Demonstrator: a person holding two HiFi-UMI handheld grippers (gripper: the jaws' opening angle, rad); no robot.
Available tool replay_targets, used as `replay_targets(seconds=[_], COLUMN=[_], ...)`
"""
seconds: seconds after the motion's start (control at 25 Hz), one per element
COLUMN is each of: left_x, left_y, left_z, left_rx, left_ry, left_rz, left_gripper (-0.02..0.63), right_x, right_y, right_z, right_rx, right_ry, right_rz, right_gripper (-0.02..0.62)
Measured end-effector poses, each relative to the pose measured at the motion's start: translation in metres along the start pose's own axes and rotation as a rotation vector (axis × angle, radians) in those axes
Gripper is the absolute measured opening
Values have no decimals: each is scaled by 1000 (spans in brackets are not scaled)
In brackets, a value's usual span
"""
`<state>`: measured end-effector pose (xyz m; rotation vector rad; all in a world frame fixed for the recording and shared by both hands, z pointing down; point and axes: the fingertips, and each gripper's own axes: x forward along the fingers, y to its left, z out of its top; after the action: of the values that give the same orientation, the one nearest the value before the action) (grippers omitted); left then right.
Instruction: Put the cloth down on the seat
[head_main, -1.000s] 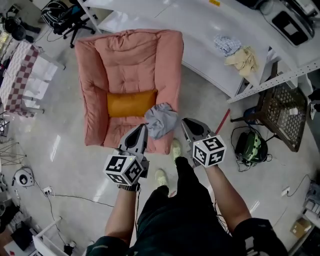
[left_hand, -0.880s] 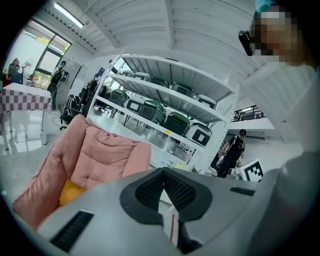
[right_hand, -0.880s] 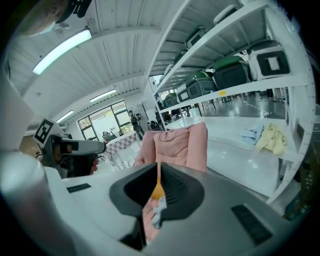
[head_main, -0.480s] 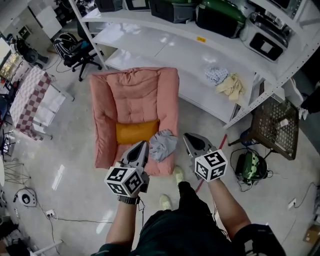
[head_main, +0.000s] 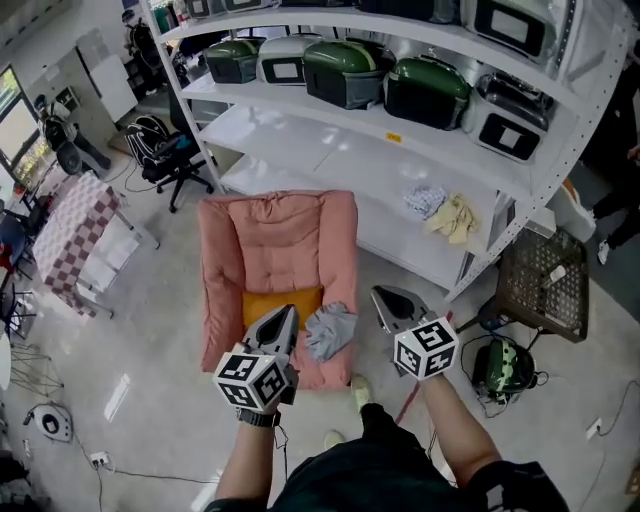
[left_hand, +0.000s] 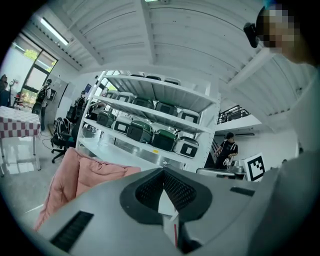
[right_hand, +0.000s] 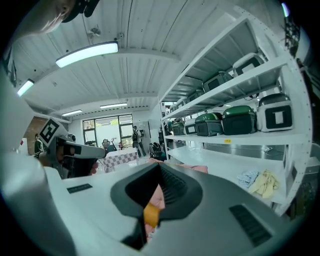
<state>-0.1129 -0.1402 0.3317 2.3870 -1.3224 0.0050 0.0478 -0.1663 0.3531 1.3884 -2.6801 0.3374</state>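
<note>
A grey cloth (head_main: 330, 331) lies crumpled on the front right edge of the pink padded seat (head_main: 275, 250), beside an orange cushion (head_main: 280, 303). My left gripper (head_main: 287, 312) hovers just left of the cloth, shut and holding nothing. My right gripper (head_main: 378, 293) hangs to the cloth's right, clear of the seat; its jaws have just closed the last bit and hold nothing. In the left gripper view the left gripper (left_hand: 162, 172) points past the pink seat (left_hand: 80, 175) toward the shelves. The right gripper (right_hand: 160, 167) shows pink and orange through its closed jaws.
White shelving (head_main: 330, 150) behind the seat carries green and grey cases (head_main: 425, 90) and folded rags (head_main: 445, 212). An office chair (head_main: 165, 150) and a chequered table (head_main: 70, 235) stand at the left. A brown crate (head_main: 545, 285) and a green device (head_main: 500, 368) are at the right.
Both grippers have risen and drawn back from the seat, and the view has tipped up so the shelves show. The cloth has stayed on the seat's front edge.
</note>
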Motion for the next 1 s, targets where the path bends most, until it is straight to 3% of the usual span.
replay_targets(seconds=[0.36, 1.0], left_x=[-28, -64], left_y=[-2, 8], left_z=[49, 88], left_rx=[69, 108], left_ry=[-96, -154], left_rz=[45, 92], left_gripper=[6, 6], right_x=[-17, -30], right_y=[16, 27], right_z=[55, 87], right_rx=[-62, -77], right_ry=[-107, -170], right_rz=[1, 7], right_gripper=[5, 5])
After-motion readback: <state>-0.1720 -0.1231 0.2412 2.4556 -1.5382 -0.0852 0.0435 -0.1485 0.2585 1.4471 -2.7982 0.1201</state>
